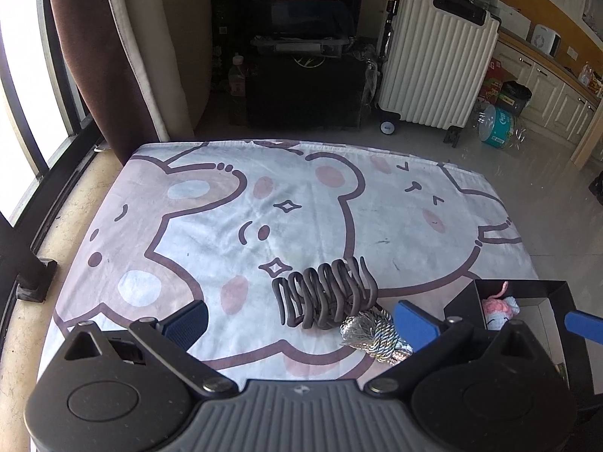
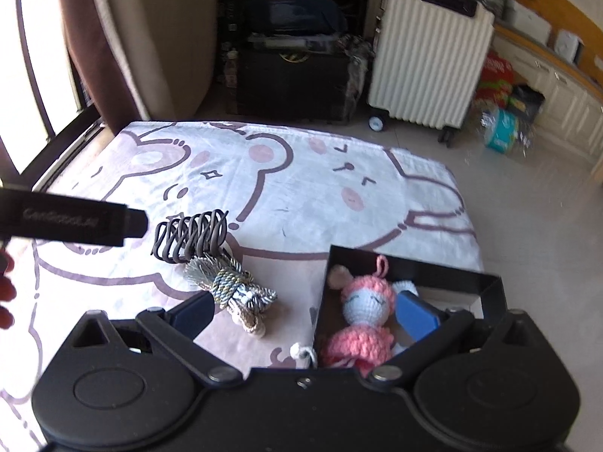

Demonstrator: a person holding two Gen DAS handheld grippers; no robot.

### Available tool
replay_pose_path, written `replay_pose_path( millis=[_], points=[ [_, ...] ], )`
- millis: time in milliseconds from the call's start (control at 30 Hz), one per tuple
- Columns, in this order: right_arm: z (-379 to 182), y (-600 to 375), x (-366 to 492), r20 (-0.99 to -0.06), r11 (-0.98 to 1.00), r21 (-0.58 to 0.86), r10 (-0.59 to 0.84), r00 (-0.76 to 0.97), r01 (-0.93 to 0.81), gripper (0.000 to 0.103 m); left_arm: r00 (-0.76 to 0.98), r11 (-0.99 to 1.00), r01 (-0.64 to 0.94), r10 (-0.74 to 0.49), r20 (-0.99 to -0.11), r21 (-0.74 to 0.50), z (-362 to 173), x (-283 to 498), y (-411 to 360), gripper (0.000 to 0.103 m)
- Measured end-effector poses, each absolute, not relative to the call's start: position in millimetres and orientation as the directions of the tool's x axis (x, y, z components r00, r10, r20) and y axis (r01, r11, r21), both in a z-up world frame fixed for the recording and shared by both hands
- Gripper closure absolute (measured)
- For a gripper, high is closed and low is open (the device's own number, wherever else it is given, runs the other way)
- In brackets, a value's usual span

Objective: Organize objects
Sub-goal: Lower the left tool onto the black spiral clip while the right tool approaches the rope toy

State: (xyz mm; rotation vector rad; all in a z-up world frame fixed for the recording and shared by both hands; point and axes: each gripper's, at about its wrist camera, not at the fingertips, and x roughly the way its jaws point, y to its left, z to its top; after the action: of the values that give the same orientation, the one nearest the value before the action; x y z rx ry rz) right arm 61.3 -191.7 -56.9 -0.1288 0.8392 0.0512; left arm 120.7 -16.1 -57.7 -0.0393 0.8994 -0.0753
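Observation:
A dark brown hair claw clip (image 1: 326, 293) (image 2: 192, 239) lies on the bear-print blanket (image 1: 226, 207), touching a grey-gold tasselled rope bundle (image 1: 373, 333) (image 2: 237, 290). My left gripper (image 1: 301, 322) is open low over the blanket, with the clip and rope between and just ahead of its blue pads. A black open box (image 2: 414, 263) (image 1: 527, 288) at the right holds a pink crocheted doll (image 2: 361, 309) (image 1: 499, 303). My right gripper (image 2: 305, 314) is open, holding nothing. Its right pad (image 2: 416, 314) is inside the box beside the doll; its left pad is outside, by the rope.
Beyond the blanket's far edge stand a cream ribbed suitcase (image 1: 437, 60), dark stacked cases (image 1: 305, 86) and a brown curtain (image 1: 94, 56) by the window. Bottle packs (image 1: 497, 126) and cabinets are at the far right. Fingers of a hand (image 2: 5, 293) show at the left edge.

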Motion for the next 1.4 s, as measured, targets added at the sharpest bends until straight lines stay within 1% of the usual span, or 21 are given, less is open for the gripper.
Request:
replay_pose_path(
  millis=[67, 200, 300, 367, 400, 533, 600, 767, 1000, 1033, 1067, 1100, 1167, 1200, 1233, 1333, 1367, 1400],
  points=[
    [-60, -185, 64, -0.734, 0.981, -0.138, -0.007, 0.68, -0.138, 0.0, 0.611, 0.997, 0.048, -0.079, -0.788, -0.063, -63, 127, -18, 0.0],
    [-70, -164, 68, -0.725, 0.928, -0.271, -0.023, 0.689, -0.255, 0.0, 0.597, 0.997, 0.062, -0.079, -0.798, -0.052, -75, 139, -24, 0.0],
    [-78, -151, 71, -0.739, 0.888, -0.305, 0.008, 0.674, -0.345, 0.0, 0.587, 0.996, 0.068, -0.084, -0.805, -0.054, -85, 148, -27, 0.0],
    [-83, -143, 71, -0.752, 0.862, -0.303, 0.044, 0.657, -0.405, 0.002, 0.579, 0.995, 0.071, -0.094, -0.81, -0.065, -90, 154, -29, 0.0],
    [-85, -139, 71, -0.758, 0.85, -0.303, 0.059, 0.649, -0.431, 0.006, 0.572, 0.995, 0.073, -0.1, -0.814, -0.071, -93, 156, -30, 0.0],
    [-96, -133, 74, -0.79, 0.827, -0.272, 0.1, 0.605, -0.492, 0.011, 0.55, 0.992, 0.096, -0.12, -0.826, -0.08, -104, 164, -37, 0.0],
    [-102, -133, 78, -0.808, 0.829, -0.248, 0.108, 0.579, -0.502, 0.016, 0.542, 0.992, 0.104, -0.116, -0.832, -0.071, -110, 167, -39, 0.0],
    [-112, -137, 84, -0.835, 0.842, -0.19, 0.132, 0.535, -0.504, 0.024, 0.513, 0.994, 0.086, -0.097, -0.853, -0.061, -125, 176, -39, 0.0],
    [-123, -137, 88, -0.851, 0.839, -0.172, 0.138, 0.507, -0.516, 0.029, 0.486, 0.994, 0.049, -0.107, -0.867, -0.096, -138, 183, -33, 0.0],
    [-123, -135, 89, -0.851, 0.837, -0.174, 0.138, 0.507, -0.519, 0.029, 0.491, 0.994, 0.041, -0.109, -0.864, -0.102, -138, 183, -33, 0.004],
    [-124, -134, 89, -0.851, 0.835, -0.175, 0.139, 0.507, -0.522, 0.031, 0.497, 0.994, 0.033, -0.103, -0.862, -0.1, -138, 183, -32, 0.011],
    [-124, -132, 90, -0.852, 0.833, -0.172, 0.142, 0.503, -0.526, 0.033, 0.5, 0.994, 0.031, -0.106, -0.86, -0.104, -138, 184, -31, 0.013],
    [-126, -130, 90, -0.855, 0.83, -0.175, 0.139, 0.5, -0.53, 0.037, 0.502, 0.991, 0.027, -0.128, -0.855, -0.133, -139, 184, -28, 0.022],
    [-127, -129, 91, -0.855, 0.829, -0.182, 0.132, 0.502, -0.528, 0.041, 0.502, 0.989, 0.026, -0.139, -0.854, -0.146, -138, 185, -27, 0.022],
    [-128, -129, 92, -0.855, 0.829, -0.188, 0.126, 0.503, -0.526, 0.041, 0.504, 0.988, 0.024, -0.141, -0.852, -0.149, -138, 185, -27, 0.024],
    [-131, -131, 94, -0.86, 0.836, -0.182, 0.12, 0.496, -0.517, 0.049, 0.519, 0.988, 0.031, -0.146, -0.842, -0.152, -134, 185, -26, 0.032],
    [-131, -132, 94, -0.863, 0.84, -0.175, 0.121, 0.491, -0.514, 0.056, 0.522, 0.987, 0.035, -0.152, -0.839, -0.157, -132, 185, -25, 0.039],
    [-132, -133, 95, -0.865, 0.843, -0.169, 0.121, 0.486, -0.511, 0.064, 0.519, 0.984, 0.039, -0.167, -0.838, -0.172, -131, 185, -24, 0.039]
  ],
)
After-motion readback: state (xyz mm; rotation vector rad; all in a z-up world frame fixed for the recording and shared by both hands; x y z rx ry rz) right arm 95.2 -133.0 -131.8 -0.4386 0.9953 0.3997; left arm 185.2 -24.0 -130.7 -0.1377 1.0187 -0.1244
